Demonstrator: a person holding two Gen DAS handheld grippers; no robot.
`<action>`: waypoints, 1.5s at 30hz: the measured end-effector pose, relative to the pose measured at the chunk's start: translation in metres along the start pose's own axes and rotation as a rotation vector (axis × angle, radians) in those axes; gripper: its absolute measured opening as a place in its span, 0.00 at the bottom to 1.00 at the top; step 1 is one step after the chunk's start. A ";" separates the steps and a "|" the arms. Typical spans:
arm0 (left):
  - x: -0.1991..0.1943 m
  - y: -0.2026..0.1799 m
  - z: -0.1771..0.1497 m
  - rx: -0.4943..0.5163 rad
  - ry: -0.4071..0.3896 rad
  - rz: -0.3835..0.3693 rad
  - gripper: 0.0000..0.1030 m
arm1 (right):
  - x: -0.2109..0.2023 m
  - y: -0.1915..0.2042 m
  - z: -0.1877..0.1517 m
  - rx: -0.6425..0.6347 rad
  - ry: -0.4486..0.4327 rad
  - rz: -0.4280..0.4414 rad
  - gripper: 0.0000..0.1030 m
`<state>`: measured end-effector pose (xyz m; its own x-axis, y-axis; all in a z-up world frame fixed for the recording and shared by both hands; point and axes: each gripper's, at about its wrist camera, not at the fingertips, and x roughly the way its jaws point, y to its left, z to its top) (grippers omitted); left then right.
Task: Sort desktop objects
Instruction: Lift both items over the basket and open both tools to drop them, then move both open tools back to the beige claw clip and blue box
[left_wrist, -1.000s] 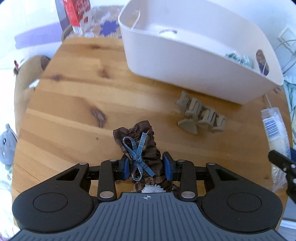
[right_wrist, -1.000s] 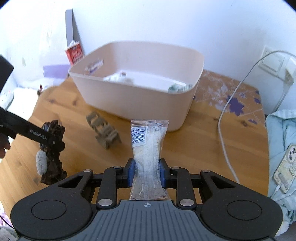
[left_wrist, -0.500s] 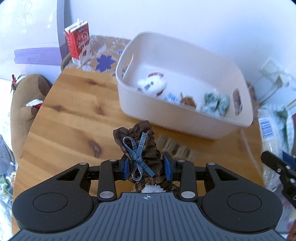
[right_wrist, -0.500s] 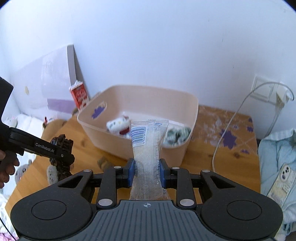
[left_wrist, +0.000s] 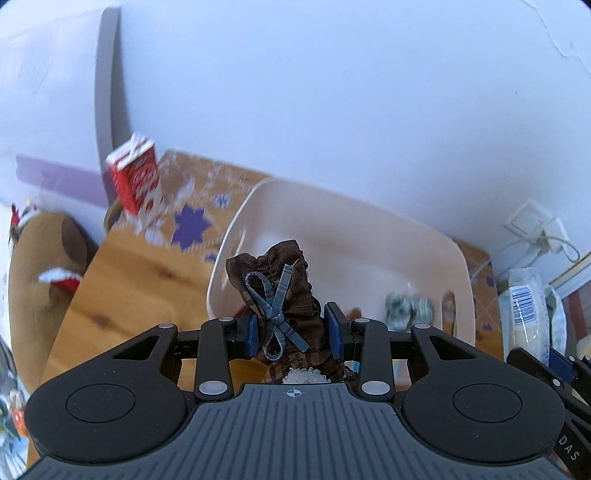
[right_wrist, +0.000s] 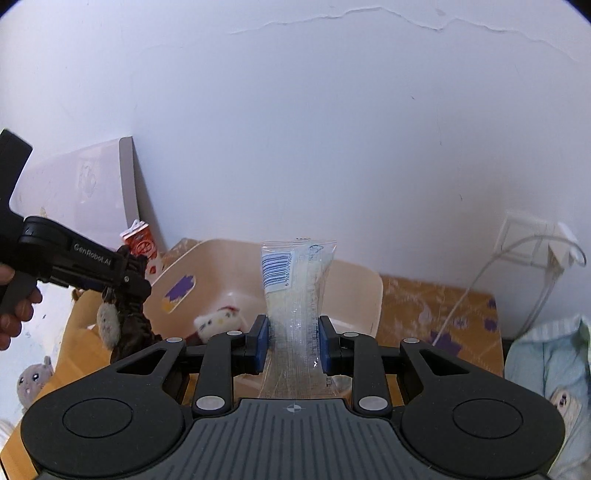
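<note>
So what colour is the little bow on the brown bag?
The bow is blue plaid, clearest in the left wrist view.

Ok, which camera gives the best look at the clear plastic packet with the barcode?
The right wrist view: the clear packet stands centred and sharp, pinched by the right gripper, its barcode facing the lens. The left wrist view shows it only small at the right edge.

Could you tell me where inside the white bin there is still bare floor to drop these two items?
In the white bin, the far middle of the floor, between the handle-slot wall and the back wall, looks bare. The near right corner is crowded by the green crumpled item; the white plush occupies the near left. The brown fabric pouch and clear packet hide the nearest strip.
</note>
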<state>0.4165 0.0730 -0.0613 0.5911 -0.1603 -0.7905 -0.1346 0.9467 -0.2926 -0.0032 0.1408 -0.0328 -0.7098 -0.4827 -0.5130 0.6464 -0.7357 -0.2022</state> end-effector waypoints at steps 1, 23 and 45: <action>0.004 -0.003 0.006 0.002 -0.006 0.002 0.35 | 0.005 -0.001 0.004 -0.001 0.000 -0.002 0.25; 0.134 -0.038 0.039 0.019 0.164 0.127 0.36 | 0.132 -0.013 -0.005 0.082 0.235 -0.089 0.25; 0.102 -0.041 0.014 0.138 0.152 0.098 0.70 | 0.046 -0.006 -0.021 0.205 0.230 -0.100 0.94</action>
<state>0.4936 0.0213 -0.1225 0.4521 -0.0956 -0.8868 -0.0693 0.9875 -0.1418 -0.0342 0.1323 -0.0726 -0.6701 -0.2998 -0.6790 0.4901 -0.8658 -0.1014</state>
